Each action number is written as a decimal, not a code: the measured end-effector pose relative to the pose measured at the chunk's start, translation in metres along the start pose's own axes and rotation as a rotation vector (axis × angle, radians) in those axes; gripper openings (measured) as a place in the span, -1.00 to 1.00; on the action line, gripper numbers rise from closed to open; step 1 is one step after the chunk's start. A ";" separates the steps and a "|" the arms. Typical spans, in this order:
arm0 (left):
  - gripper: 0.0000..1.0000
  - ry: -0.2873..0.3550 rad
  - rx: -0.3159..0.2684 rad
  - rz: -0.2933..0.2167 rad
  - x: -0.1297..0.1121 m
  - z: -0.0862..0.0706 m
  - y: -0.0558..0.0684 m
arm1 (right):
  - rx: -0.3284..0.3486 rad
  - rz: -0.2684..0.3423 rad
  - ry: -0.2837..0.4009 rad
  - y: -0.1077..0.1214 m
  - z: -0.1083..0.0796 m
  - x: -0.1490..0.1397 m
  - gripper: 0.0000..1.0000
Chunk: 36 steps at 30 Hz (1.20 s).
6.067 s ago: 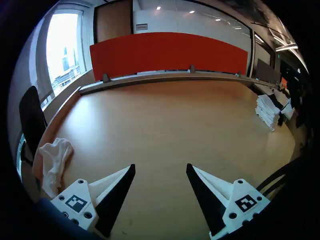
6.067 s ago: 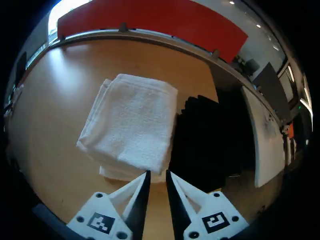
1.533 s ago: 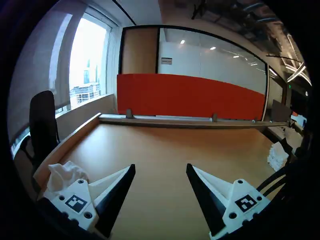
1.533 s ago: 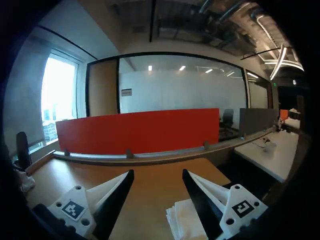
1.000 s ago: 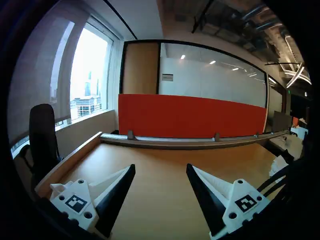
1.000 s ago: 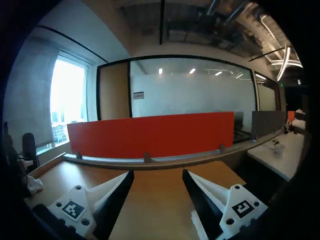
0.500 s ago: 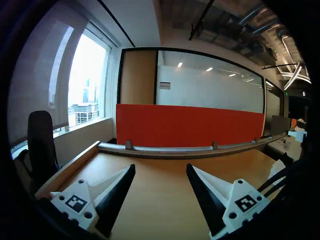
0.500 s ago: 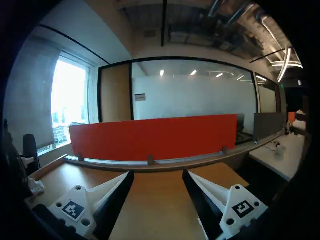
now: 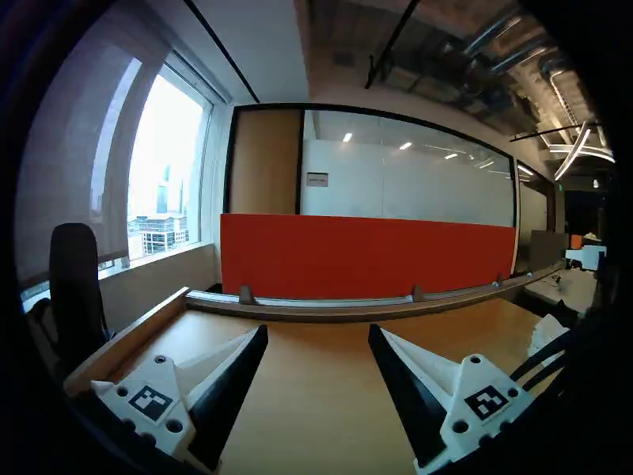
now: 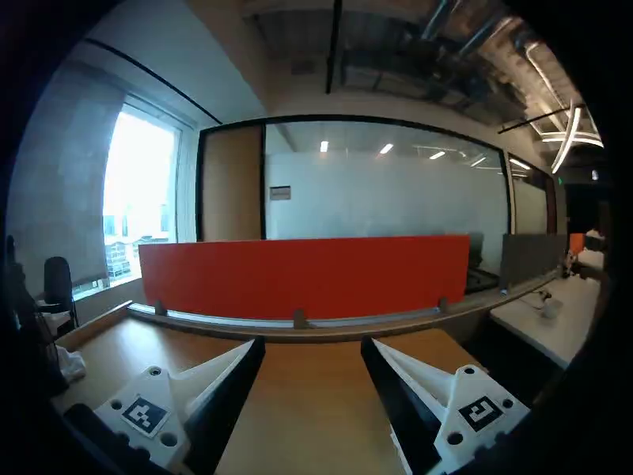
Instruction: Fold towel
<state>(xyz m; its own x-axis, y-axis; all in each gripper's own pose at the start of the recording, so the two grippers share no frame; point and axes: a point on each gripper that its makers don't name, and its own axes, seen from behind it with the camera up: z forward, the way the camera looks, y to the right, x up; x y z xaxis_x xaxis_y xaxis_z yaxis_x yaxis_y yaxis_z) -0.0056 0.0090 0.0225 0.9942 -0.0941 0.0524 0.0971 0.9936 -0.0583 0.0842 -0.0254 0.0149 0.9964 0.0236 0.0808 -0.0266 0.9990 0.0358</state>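
My left gripper (image 9: pixel 316 329) is open and holds nothing, hovering over the wooden table (image 9: pixel 316 404) and pointing level toward the far end. A white corner of the folded towel stack (image 9: pixel 546 331) peeks out at the right edge in the left gripper view. My right gripper (image 10: pixel 311 343) is open too, with nothing between its fingers, above the same table (image 10: pixel 316 412). A crumpled white towel (image 10: pixel 70 364) lies at the table's left edge in the right gripper view.
A red divider panel (image 9: pixel 364 257) (image 10: pixel 301 277) closes the far side of the table. A black chair (image 9: pixel 75 293) stands by the window on the left. A white desk (image 10: pixel 566 317) with small items stands to the right.
Both grippers have tilted upward, so more ceiling shows. The crumpled towel dropped behind the left gripper's finger, and the folded stack slid out under the right gripper. Both stay open.
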 end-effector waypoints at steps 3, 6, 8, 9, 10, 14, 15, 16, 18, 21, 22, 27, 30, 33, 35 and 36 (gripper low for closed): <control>0.89 0.010 0.006 -0.004 -0.007 0.002 -0.002 | 0.008 -0.006 0.003 -0.005 0.000 -0.001 0.87; 0.88 0.023 0.008 0.009 -0.017 0.004 -0.003 | 0.021 -0.007 0.001 -0.011 0.000 -0.004 0.87; 0.88 0.026 0.010 0.021 -0.026 0.005 -0.004 | 0.033 -0.005 -0.004 -0.015 0.000 -0.008 0.87; 0.88 0.028 0.012 0.027 -0.030 0.005 -0.004 | 0.036 -0.005 -0.006 -0.017 0.000 -0.010 0.87; 0.88 0.030 0.014 0.034 -0.034 0.005 -0.005 | 0.038 -0.005 -0.007 -0.018 0.000 -0.012 0.87; 0.89 0.048 0.032 0.046 -0.052 0.003 -0.010 | 0.044 -0.011 -0.009 -0.022 0.000 -0.019 0.87; 0.89 0.052 0.034 0.044 -0.056 0.002 -0.011 | 0.044 -0.014 -0.010 -0.022 0.001 -0.021 0.87; 0.88 0.055 0.036 0.042 -0.060 0.002 -0.011 | 0.044 -0.016 -0.011 -0.023 0.001 -0.024 0.87; 0.89 0.061 0.040 0.039 -0.069 0.002 -0.013 | 0.043 -0.020 -0.014 -0.023 0.002 -0.029 0.87; 0.89 0.065 0.050 0.041 -0.081 0.001 -0.015 | 0.040 -0.020 -0.016 -0.024 0.003 -0.035 0.87; 0.88 0.066 0.054 0.042 -0.085 0.001 -0.015 | 0.040 -0.019 -0.015 -0.024 0.002 -0.036 0.87; 0.89 0.078 0.061 0.044 -0.100 0.000 -0.014 | 0.041 -0.023 -0.014 -0.025 0.001 -0.046 0.87; 0.89 0.083 0.061 0.038 -0.110 -0.001 -0.012 | 0.043 -0.027 -0.014 -0.026 0.000 -0.050 0.88; 0.89 0.086 0.058 0.032 -0.118 -0.002 -0.010 | 0.050 -0.029 -0.013 -0.027 0.000 -0.053 0.87; 0.89 0.086 0.059 0.030 -0.123 -0.003 -0.009 | 0.055 -0.030 -0.013 -0.028 -0.001 -0.055 0.87; 0.89 0.085 0.060 0.031 -0.126 -0.003 -0.010 | 0.055 -0.033 -0.013 -0.027 -0.001 -0.055 0.87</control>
<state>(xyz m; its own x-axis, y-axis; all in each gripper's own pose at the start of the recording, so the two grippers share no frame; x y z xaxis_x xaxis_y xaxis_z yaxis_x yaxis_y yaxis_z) -0.1319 0.0112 0.0134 0.9973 -0.0662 -0.0332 0.0663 0.9978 0.0010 0.0301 -0.0540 0.0088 0.9958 -0.0100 0.0912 0.0015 0.9956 0.0932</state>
